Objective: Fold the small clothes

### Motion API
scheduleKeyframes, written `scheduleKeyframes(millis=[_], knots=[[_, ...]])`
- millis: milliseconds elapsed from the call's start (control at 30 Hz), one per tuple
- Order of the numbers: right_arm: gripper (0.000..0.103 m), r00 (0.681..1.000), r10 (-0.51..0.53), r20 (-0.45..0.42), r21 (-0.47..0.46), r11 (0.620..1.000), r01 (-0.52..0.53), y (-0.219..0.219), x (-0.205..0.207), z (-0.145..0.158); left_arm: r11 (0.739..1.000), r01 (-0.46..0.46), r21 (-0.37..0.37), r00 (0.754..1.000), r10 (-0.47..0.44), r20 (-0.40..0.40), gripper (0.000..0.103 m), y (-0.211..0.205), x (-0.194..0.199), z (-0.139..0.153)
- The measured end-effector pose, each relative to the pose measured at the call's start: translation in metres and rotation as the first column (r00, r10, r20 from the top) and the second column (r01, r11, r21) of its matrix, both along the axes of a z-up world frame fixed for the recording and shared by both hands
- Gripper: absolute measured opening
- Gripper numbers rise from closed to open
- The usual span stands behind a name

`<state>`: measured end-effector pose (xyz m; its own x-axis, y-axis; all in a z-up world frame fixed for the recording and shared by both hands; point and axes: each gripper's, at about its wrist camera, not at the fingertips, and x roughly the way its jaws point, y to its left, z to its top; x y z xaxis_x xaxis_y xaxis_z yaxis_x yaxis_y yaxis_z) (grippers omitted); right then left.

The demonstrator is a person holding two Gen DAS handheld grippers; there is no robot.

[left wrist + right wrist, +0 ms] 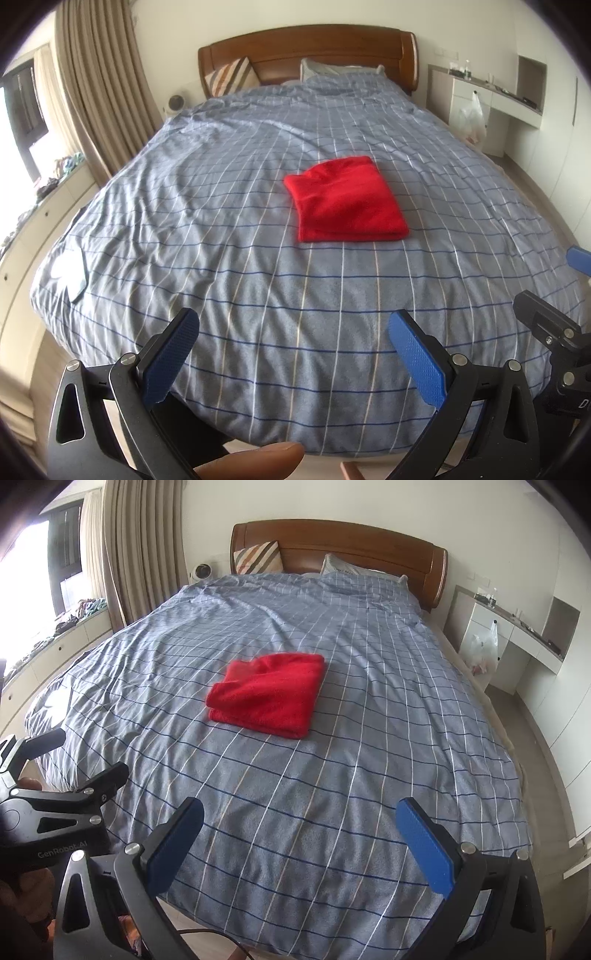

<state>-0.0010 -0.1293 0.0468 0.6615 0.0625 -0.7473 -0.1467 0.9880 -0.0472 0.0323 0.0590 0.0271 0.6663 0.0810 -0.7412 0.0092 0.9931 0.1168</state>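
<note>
Red cloth [347, 201] lies folded on the bed [258, 295]. Left claw [293, 328] and right claw [301, 818] are spread wide, empty, above the bed's near edge.

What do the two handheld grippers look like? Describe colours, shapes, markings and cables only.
Both the left gripper and the right gripper have black metal frames with triangular cutouts and silver pivot bolts. Their jaws carry flat blue pads with a fine dotted texture. The left body reads "GenRobot.AI" in the right wrist view. A thin dark cable runs below the right gripper.
</note>
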Motion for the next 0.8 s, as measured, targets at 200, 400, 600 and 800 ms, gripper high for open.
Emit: scheduleKeyframes(millis=[200,400,600,800], knots=[[0.102,1.0,-0.001,0.015,0.009,1.0,0.001,-0.0021,-0.0019,0.0032,1.0,0.001,-0.011,1.0,-0.001,-0.004,0.103,-0.0021,-0.0001,0.0025],[0.102,1.0,-0.001,0.018,0.012,1.0,0.001,-0.0016,-0.0016,0.004,1.0,0.0,-0.007,1.0,0.0,-0.002,0.103,-0.003,-0.0002,0.0035],[0.102,1.0,-0.003,0.025,0.003,1.0,0.003,-0.0015,-0.0009,0.0062,1.0,-0.002,-0.014,1.0,0.002,-0.012,0.103,-0.004,0.0012,0.0035],[0.102,0.999,-0.008,0.031,-0.004,1.0,0.008,-0.0018,0.0016,0.0092,1.0,-0.001,-0.017,1.0,0.001,-0.003,0.103,-0.0048,0.0033,0.0046]])
